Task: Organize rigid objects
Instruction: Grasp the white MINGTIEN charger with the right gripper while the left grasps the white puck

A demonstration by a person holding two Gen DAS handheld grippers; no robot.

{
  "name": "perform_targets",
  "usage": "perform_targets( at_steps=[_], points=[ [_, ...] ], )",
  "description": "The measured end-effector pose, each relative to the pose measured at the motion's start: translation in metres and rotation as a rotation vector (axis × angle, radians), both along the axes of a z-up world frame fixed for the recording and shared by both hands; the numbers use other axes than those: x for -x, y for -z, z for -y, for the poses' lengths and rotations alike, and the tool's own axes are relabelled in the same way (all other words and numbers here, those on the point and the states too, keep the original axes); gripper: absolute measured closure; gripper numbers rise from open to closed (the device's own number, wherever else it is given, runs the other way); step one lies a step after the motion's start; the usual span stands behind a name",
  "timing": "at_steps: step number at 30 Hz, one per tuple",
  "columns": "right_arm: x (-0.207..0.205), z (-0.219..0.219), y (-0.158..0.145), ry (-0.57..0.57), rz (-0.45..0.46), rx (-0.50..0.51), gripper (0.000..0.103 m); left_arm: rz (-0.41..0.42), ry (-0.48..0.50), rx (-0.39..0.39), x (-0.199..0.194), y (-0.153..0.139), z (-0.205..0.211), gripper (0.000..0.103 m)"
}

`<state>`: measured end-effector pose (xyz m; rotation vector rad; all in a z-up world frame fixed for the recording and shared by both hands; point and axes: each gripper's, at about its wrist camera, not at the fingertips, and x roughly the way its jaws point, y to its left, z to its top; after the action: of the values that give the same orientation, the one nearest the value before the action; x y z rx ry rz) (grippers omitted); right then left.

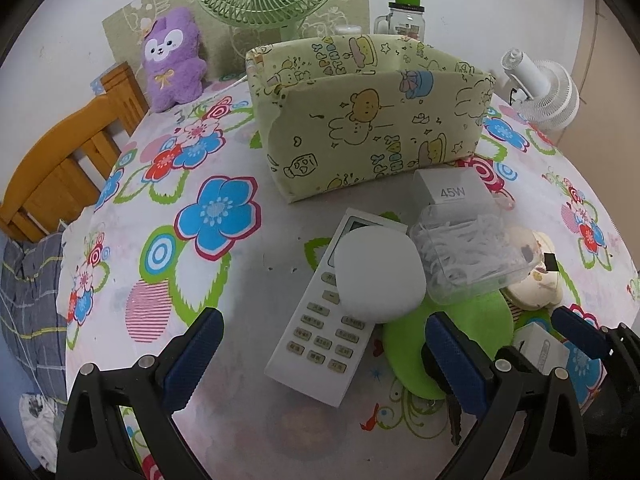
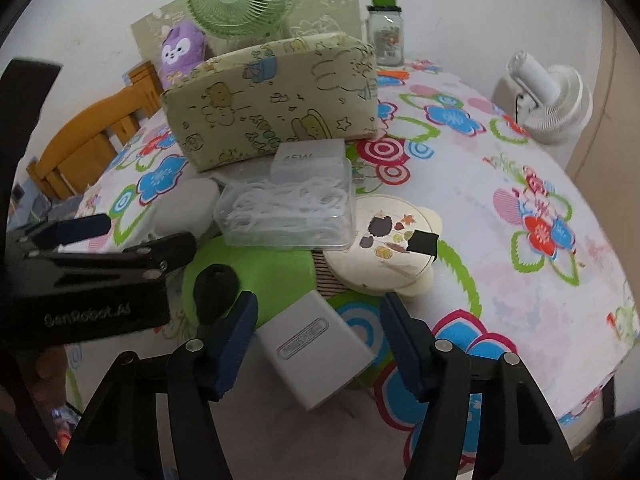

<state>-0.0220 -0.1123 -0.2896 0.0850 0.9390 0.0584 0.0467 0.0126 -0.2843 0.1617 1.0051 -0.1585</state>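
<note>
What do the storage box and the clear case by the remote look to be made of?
Storage box: probably padded printed fabric, matte; its walls sag and its edges are rounded. Clear case: likely hard glossy plastic, see-through, with white pieces visible inside.

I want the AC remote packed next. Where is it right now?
In the left wrist view the remote lies on the table between the open left gripper's fingers, before the fabric box, with a white pebble-shaped object resting on its upper half.
</note>
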Motion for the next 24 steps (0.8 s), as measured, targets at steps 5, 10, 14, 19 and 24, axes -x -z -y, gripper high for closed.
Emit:
perform_targets(
  at_steps=[5, 10, 14, 19, 24],
  points=[
    [0.003, -0.004, 0.006, -0.037, -0.021, 0.039, 0.036, -0.015, -0.017, 0.012, 0.005, 0.002, 0.001, 0.001],
    [0.004, 0.002, 0.010, -0.030, -0.035, 0.015, 0.043, -0.025, -0.028, 0.013, 0.008, 0.003, 0.003, 0.001],
    [0.001, 0.008, 0.010, -0.013, -0.042, 0.007, 0.044, -0.026, -0.038, 0.013, 0.010, 0.003, 0.006, 0.001],
    [-0.006, 0.022, 0.001, 0.017, -0.035, 0.003, 0.044, -0.010, -0.054, 0.021, 0.005, -0.001, 0.012, 0.001],
    [-0.019, 0.028, -0.006, 0.038, -0.021, 0.010, 0.044, 0.038, -0.053, -0.037, -0.004, -0.002, 0.019, 0.007]
  ],
)
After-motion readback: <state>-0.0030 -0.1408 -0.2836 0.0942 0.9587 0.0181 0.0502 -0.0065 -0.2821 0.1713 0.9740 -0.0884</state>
